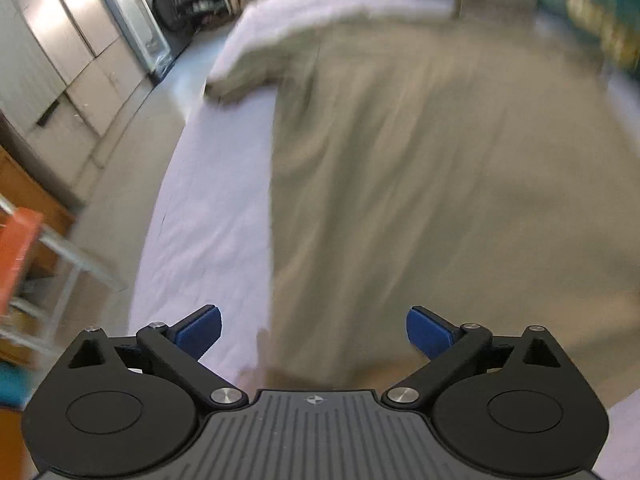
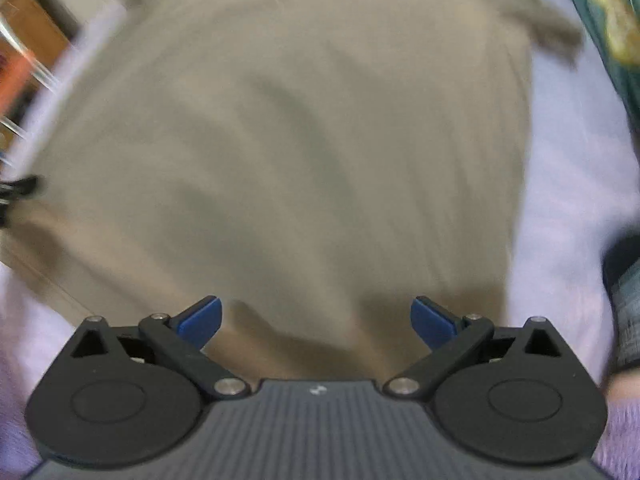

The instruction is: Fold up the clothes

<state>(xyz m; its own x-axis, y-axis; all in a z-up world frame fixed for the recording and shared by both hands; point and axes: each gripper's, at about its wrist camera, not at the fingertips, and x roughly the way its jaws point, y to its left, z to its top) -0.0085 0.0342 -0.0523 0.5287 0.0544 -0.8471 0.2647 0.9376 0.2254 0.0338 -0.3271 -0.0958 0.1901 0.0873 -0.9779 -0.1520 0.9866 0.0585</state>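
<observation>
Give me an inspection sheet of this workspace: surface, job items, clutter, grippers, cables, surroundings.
Surface: lavender sheet, lightly creased.
Job's things: khaki shirt spread flat, one sleeve out to the side.
Clutter: teal patterned fabric at the far corner.
Grippers: left hand-held gripper and right hand-held gripper open above the shirt, nothing between the pads.
Cables: nothing seen.
Surroundings: pale cabinets, orange-topped stool; both views blurred.

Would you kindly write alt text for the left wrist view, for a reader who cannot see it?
A khaki shirt lies spread on a pale lilac sheet, blurred by motion. The left tool is open above the shirt's near edge, nothing between its blue pads. Cabinets and floor show at left.
</observation>
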